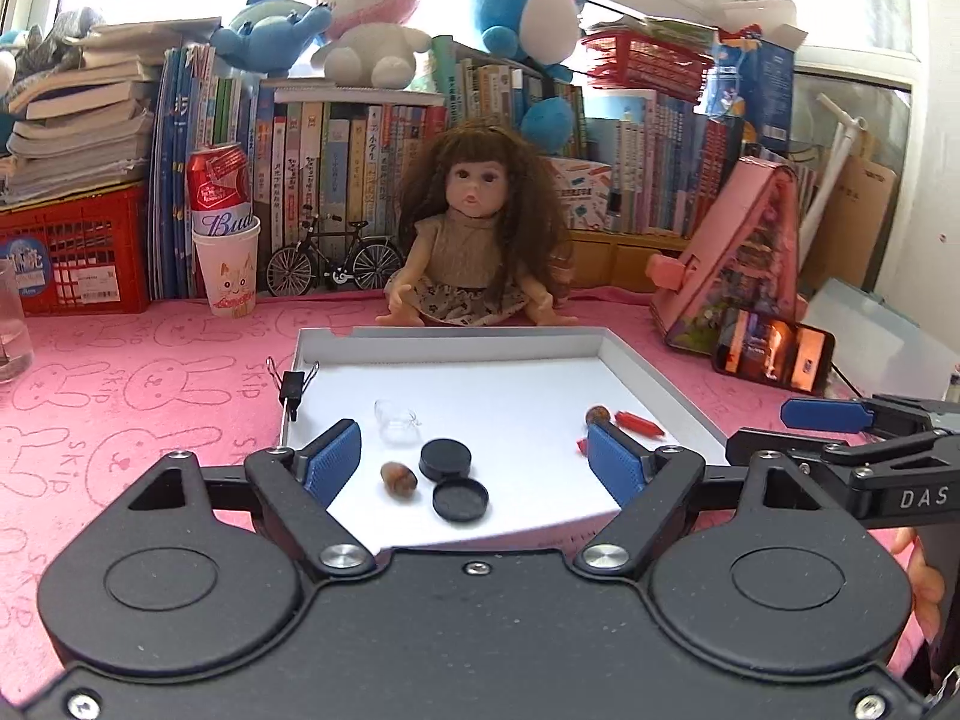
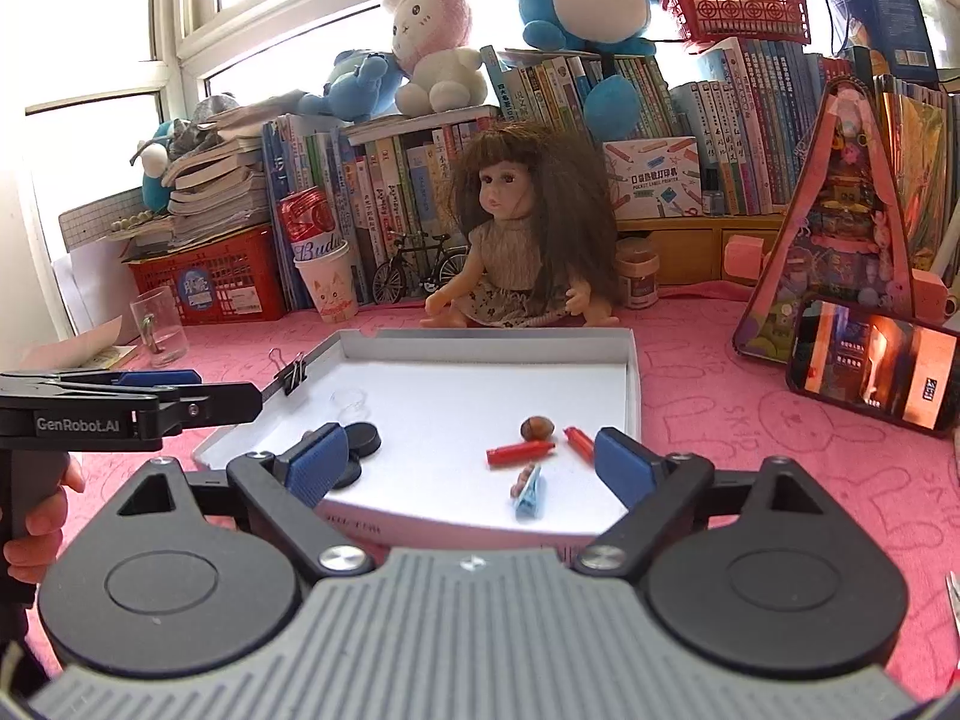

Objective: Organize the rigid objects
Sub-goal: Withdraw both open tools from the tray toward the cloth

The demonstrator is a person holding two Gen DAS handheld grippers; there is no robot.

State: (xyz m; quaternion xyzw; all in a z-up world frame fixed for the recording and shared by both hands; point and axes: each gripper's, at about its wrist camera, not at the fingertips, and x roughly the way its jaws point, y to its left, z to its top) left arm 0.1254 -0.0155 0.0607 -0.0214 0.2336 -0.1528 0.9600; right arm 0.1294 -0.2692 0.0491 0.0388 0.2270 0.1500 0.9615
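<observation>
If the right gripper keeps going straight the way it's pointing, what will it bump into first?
Probably the red marker lying in the white tray, with the brown nut just behind it. The right gripper is open and tilted down toward the tray floor. Depth is hard to judge, so it may touch bare tray first.

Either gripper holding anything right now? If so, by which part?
Nothing held. Left gripper and right gripper both stand open and empty above the white tray.

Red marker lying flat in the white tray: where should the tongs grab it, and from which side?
Probably mid-barrel on the red marker, coming from above with the right tongs, jaws across its narrow width. It lies flat in the white tray, long axis roughly left-right, clear of its neighbours.
</observation>
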